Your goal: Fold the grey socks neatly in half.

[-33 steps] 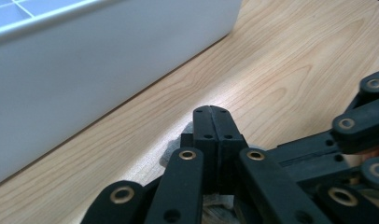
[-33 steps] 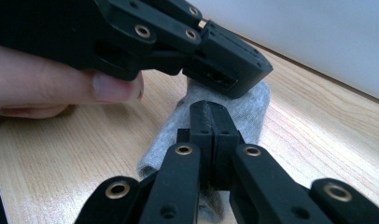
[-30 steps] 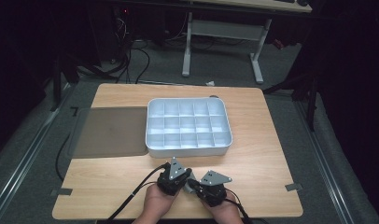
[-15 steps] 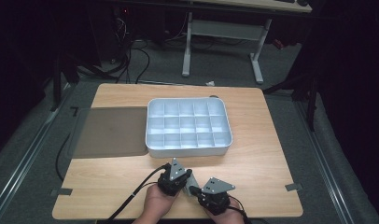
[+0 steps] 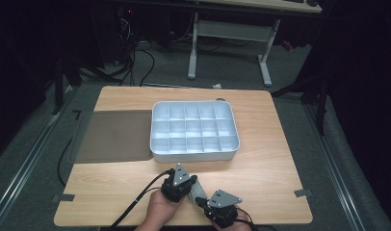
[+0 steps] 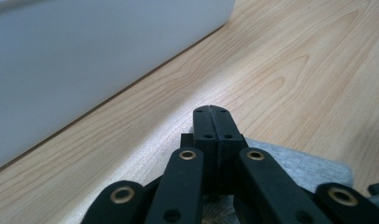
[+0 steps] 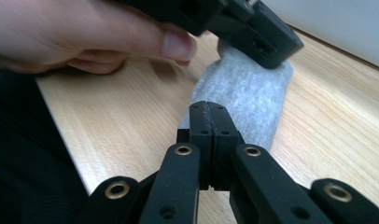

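We see a grey felt strip (image 7: 246, 100) lying flat on the wooden counter (image 5: 275, 163), near its front edge, just before the white compartment tray (image 5: 193, 131). The left gripper (image 6: 211, 112) and right gripper (image 7: 210, 108) each rest over one end of it — both pairs of fingers pressed together, though whether they pinch the felt we cannot tell.

We look down on a light wooden table (image 5: 261, 159) standing on grey carpet (image 5: 34, 159). Beyond it we see a second desk on a white frame (image 5: 232, 33), its two legs ending in flat feet, and a tangle of black cables (image 5: 136, 53) on the floor to its left. The far part of the room is very dark. A metal rail (image 5: 20, 178) runs along the floor on each side of the table.
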`<state>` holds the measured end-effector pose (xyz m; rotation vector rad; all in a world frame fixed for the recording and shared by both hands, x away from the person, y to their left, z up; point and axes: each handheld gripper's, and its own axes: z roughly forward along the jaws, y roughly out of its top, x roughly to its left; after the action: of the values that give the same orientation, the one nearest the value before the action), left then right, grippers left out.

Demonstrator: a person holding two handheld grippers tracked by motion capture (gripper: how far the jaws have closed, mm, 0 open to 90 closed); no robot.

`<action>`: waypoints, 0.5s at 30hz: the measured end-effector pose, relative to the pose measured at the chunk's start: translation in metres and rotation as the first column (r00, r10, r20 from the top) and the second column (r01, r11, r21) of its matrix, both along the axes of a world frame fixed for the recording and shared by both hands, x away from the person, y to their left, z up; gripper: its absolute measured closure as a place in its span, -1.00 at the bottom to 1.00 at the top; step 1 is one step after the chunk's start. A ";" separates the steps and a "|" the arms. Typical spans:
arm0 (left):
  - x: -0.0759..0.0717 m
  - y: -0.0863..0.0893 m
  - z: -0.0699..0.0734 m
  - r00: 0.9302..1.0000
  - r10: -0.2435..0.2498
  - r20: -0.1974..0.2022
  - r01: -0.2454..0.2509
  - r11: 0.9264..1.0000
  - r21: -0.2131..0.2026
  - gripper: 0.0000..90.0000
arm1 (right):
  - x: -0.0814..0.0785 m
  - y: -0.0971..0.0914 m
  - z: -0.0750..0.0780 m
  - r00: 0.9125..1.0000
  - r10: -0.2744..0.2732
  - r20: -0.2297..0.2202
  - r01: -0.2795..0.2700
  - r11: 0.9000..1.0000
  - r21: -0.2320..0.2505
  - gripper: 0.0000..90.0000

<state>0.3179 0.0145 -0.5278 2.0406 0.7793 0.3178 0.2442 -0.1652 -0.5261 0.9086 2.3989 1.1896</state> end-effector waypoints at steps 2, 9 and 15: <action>0.000 0.000 0.000 1.000 -0.001 -0.002 0.001 1.000 -0.001 1.00 | 0.000 -0.002 0.003 1.000 -0.005 -0.003 0.005 1.000 0.026 1.00; 0.000 0.002 0.000 1.000 -0.007 -0.007 0.006 1.000 -0.013 1.00 | 0.009 -0.022 0.016 0.998 -0.061 -0.021 0.064 0.988 0.139 0.82; -0.001 0.005 0.000 1.000 -0.008 0.001 0.008 1.000 -0.010 1.00 | 0.018 -0.025 0.019 0.992 -0.099 -0.076 0.112 0.973 0.199 0.47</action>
<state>0.3164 0.0192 -0.5283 2.0334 0.7704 0.3099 0.2621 -0.1901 -0.5069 1.1389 2.2759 1.4030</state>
